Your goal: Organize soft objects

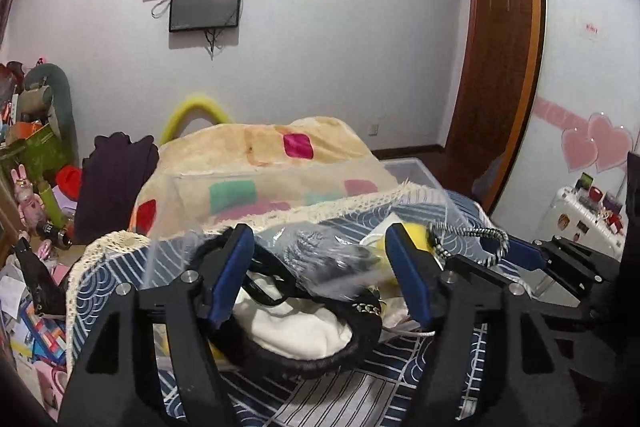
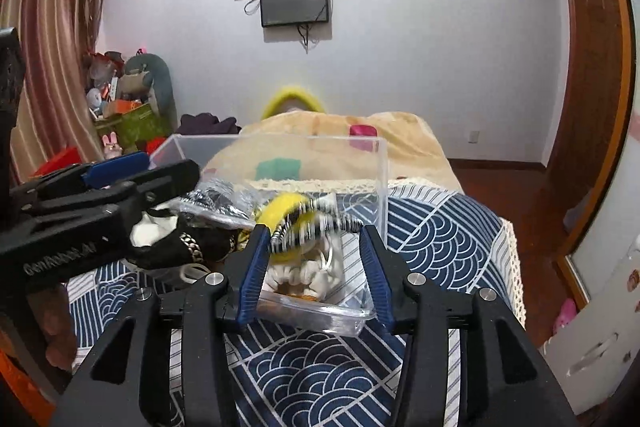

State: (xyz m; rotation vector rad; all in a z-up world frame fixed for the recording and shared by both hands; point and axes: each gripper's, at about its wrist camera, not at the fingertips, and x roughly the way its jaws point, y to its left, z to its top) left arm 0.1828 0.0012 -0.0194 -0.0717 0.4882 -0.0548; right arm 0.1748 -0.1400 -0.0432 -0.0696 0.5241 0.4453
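On the bed's navy wave-patterned cover (image 2: 440, 227), the left gripper (image 1: 320, 267) hangs with fingers spread apart, gripping nothing, over a black chain-trimmed bag (image 1: 320, 351) with white cloth (image 1: 296, 331) inside; just right, the clear plastic box (image 2: 360, 163) holds a yellow soft item (image 2: 280, 207) and a black-and-white striped hairband (image 2: 320, 227), blurred; the right gripper (image 2: 316, 267) hovers at the box's near rim, fingers released, the hairband between them.

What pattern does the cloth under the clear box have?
Dark blue cloth with white wave-like arcs; the right wrist view shows it best.
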